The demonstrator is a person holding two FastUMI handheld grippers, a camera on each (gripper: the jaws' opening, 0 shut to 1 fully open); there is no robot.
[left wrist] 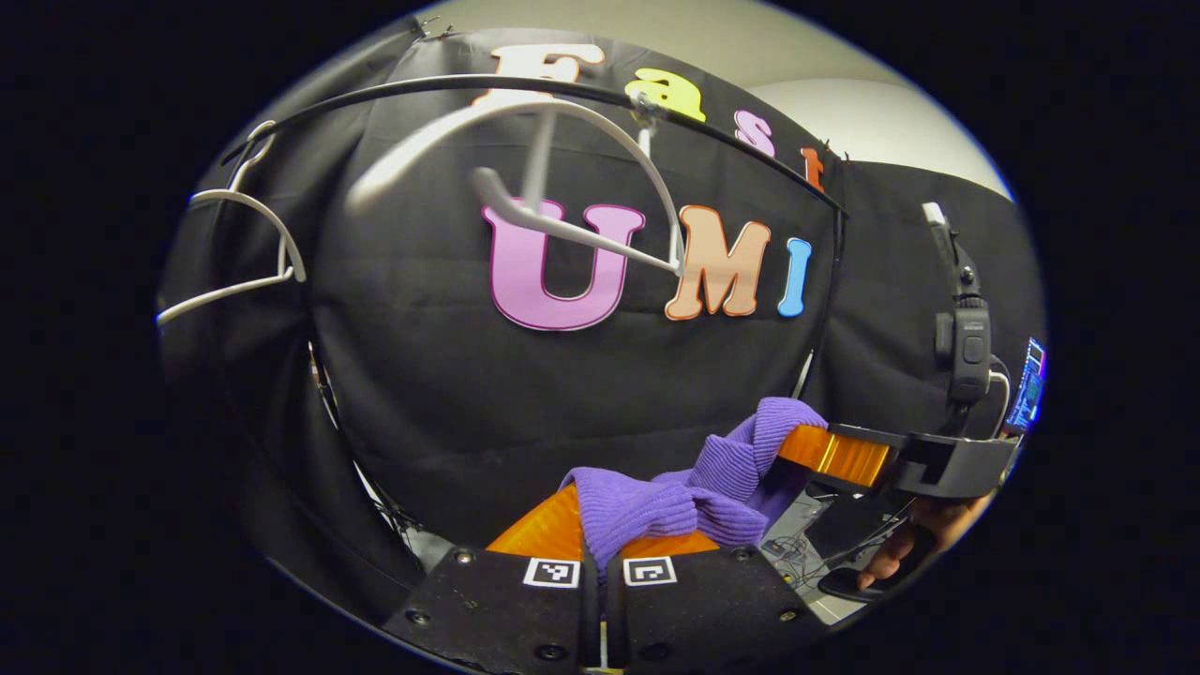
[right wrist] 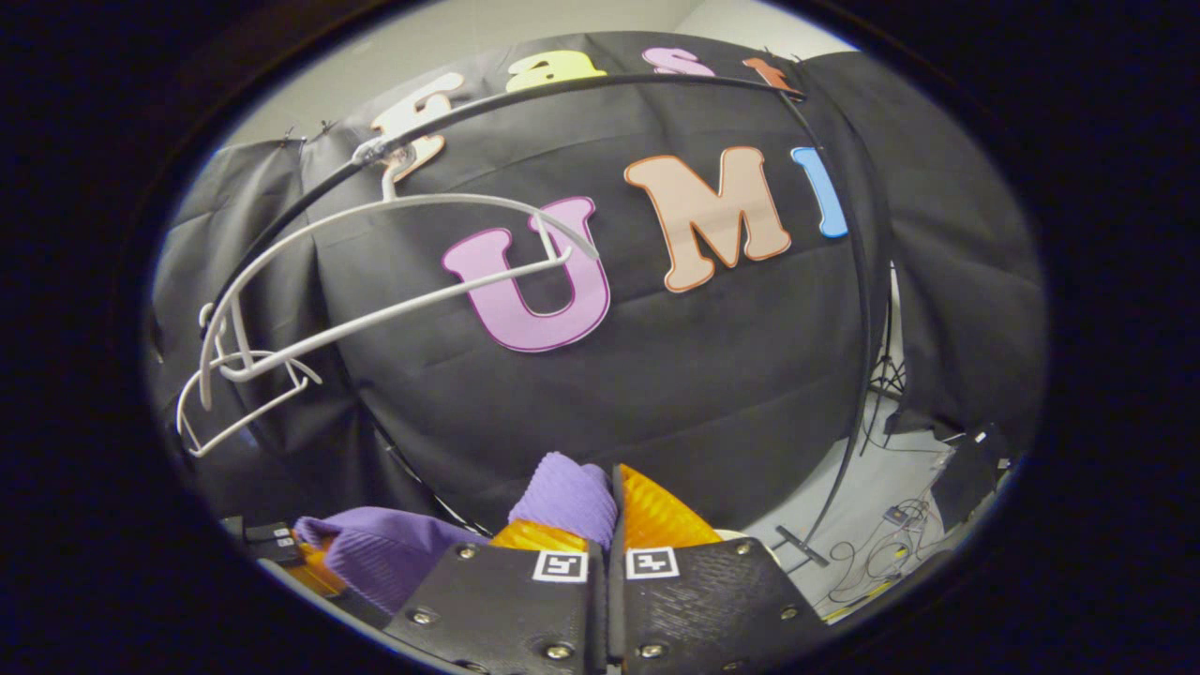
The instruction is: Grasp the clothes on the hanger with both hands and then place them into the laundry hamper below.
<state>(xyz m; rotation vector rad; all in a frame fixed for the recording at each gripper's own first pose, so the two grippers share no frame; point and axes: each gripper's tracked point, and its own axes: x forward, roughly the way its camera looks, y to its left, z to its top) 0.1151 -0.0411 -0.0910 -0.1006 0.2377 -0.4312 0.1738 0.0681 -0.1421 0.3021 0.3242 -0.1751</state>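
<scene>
Already off its hanger, a purple knitted garment hangs stretched between two hand-held grippers. The left gripper is clamped on one bunched end of the cloth, which spills out just ahead of its fingers. Off to that tool's right, the right gripper bites the other end, a person's hand on the handle behind it. In the right gripper view, that tool's own closed fingers pinch a fold of the knit, and the rest of the fabric trails away to its lower left.

Above and ahead of both tools, the bare white hanger dangles from a black rail; a second bare hanger hangs further along, to the left gripper's left. The lift-off therefore looks complete. What remains, by this reading, is the descent: carrying the garment down and letting go over the hamper, still to be found somewhere below the tools.

Black cloth walls the booth behind the rail. Low to the right gripper's right lies pale floor strewn with cables, beside a stand's feet.
</scene>
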